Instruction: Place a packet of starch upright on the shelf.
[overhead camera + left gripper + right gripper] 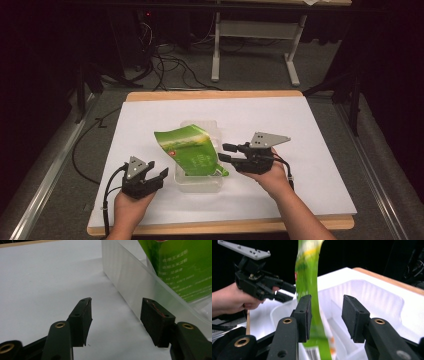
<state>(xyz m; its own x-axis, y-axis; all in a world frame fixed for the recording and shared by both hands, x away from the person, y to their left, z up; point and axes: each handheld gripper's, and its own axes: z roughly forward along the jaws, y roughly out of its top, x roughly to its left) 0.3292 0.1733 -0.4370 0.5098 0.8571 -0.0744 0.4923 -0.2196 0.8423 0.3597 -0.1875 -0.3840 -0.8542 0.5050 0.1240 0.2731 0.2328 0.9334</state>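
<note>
A green snack bag [192, 150] stands tilted in a clear plastic tub [197, 184] at the middle of the white board [145, 120]. My right gripper [225, 152] reaches in from the tub's right side. In the right gripper view its jaws [325, 312] stand apart around the bag [308, 272], which runs close along one pad, with a clear gap to the other. My left gripper [157, 170] rests just left of the tub, open and empty. In the left gripper view its jaws [116, 307] straddle bare board beside the tub wall [125, 277], with the bag [175, 267] behind that wall.
The white board lies on a wooden tabletop [215, 94] whose edge shows at the back and front. Beyond it are cables [170, 65] on the floor and a white table frame [255, 30]. Bare board stretches to the left, right and far side of the tub.
</note>
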